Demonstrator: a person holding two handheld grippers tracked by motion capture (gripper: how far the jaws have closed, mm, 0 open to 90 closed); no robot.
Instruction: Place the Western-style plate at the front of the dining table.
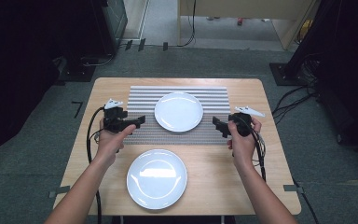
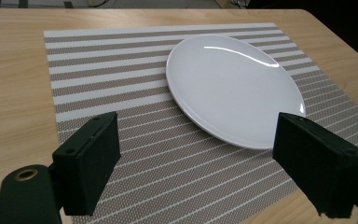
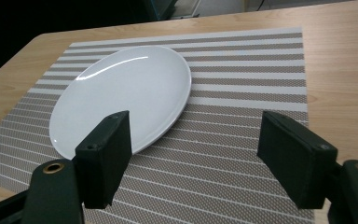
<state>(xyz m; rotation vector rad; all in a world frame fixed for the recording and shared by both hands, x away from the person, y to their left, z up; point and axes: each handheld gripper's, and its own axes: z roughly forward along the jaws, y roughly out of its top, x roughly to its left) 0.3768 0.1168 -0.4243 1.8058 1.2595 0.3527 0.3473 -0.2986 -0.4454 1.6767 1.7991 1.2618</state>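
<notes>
Left gripper (image 1: 139, 122), jaws wide, empty; right gripper (image 1: 219, 126) likewise; white plate (image 1: 179, 111) on striped mat (image 1: 142, 97) between them, rim near each; second plate (image 1: 156, 178) behind both, by bench (image 1: 270, 135) near edge.

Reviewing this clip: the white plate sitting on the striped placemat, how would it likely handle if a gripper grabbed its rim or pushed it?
The plate looks rigid and glossy, so the jaws would probably slip on its thin, low rim. It lies flat, so tipping or rolling seems unlikely. A push would likely drag on the woven placemat rather than glide.
</notes>
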